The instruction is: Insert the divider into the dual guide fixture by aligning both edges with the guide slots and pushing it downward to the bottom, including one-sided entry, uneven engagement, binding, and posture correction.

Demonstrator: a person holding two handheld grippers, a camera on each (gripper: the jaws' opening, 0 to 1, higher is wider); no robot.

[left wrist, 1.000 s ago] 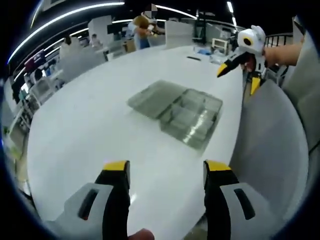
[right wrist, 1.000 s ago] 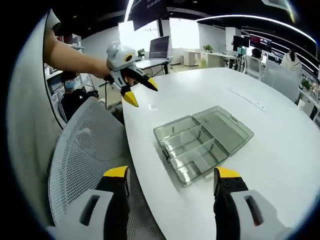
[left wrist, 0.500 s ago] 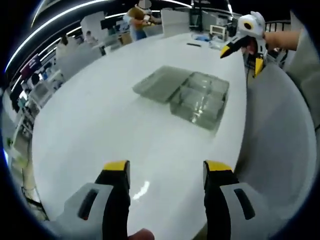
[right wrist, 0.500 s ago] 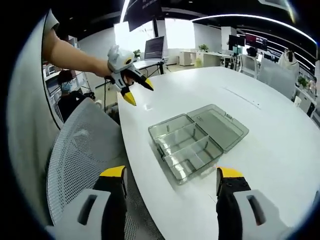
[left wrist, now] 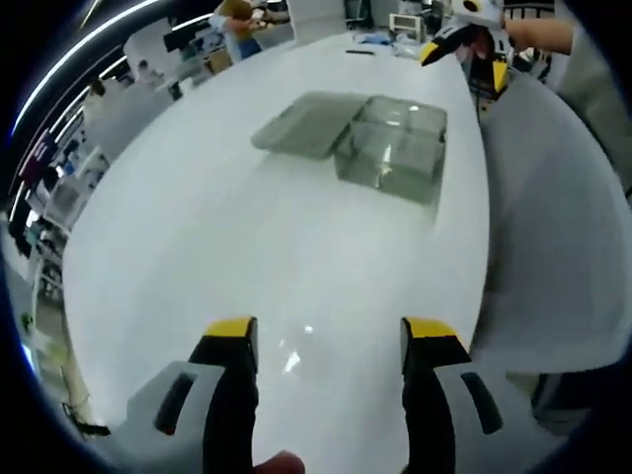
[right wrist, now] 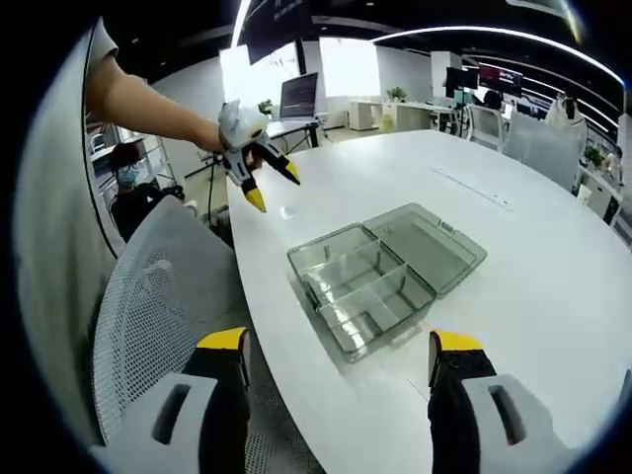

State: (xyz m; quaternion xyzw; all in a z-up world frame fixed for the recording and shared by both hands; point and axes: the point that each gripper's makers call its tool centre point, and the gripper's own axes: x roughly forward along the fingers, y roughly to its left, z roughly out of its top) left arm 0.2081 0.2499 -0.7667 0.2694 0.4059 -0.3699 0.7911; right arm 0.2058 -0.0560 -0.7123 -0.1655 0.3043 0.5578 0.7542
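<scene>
Item: your left gripper, seen in the left gripper view. Jaws parted wide, yellow tips apart, nothing between them; it hangs over the bare white table

Item: your right gripper, seen in the right gripper view. Jaws likewise released and apart, empty; one jaw sits over the table edge, the other over a mesh chair back

Item: clear compartment box, your fixture. It lies open and flat on the table, lid folded out beside the tray; inner partitions stand across the tray. In the left gripper view the box lies well ahead of your jaws, near the table's edge on your right

Item: divider. You cannot tell a loose one from the partitions already seated

Item: the left gripper enters the right gripper view from the left, tips spread, held above the table edge, well apart from the box

Item: background desks with a laptop
</scene>
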